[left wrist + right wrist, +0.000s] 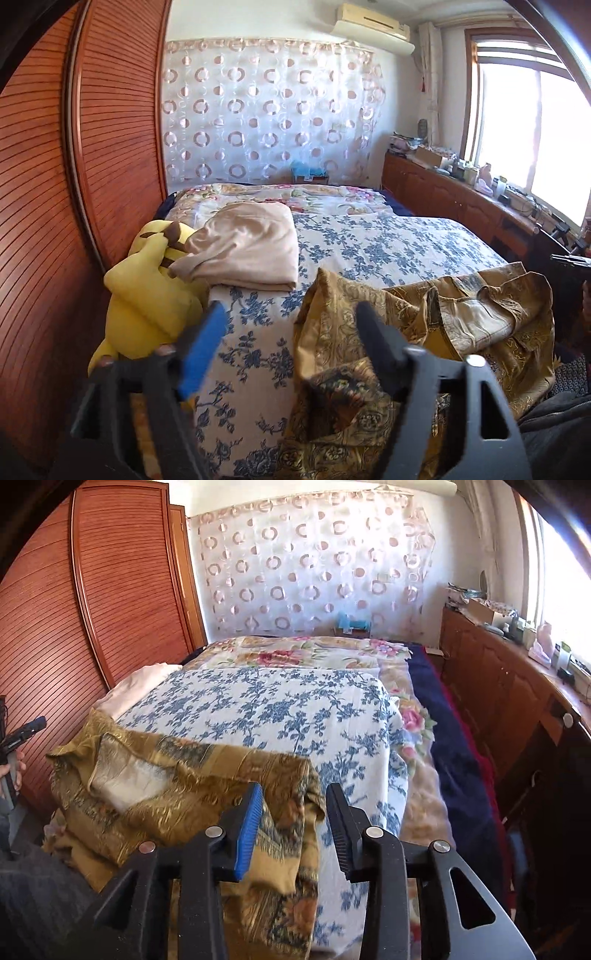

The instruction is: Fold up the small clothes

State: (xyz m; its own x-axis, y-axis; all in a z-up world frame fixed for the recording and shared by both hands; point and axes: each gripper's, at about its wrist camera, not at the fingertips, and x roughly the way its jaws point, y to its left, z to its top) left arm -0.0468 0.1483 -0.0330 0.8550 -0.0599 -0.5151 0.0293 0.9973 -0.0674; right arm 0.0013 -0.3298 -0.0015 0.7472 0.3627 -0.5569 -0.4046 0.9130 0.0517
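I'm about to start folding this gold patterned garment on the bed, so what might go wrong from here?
The gold garment lies crumpled with one end draped over the bed's near edge, so a one-sided pull may drag it off. Both the left tool and right tool are open and hold nothing; a pinch might catch the blue floral cover underneath. The yellow plush toy crowds the left side.

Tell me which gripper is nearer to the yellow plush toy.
Left. The left gripper hangs open with the yellow plush toy right beside its blue-padded finger. The right gripper is open over the gold patterned garment; no toy in its view.
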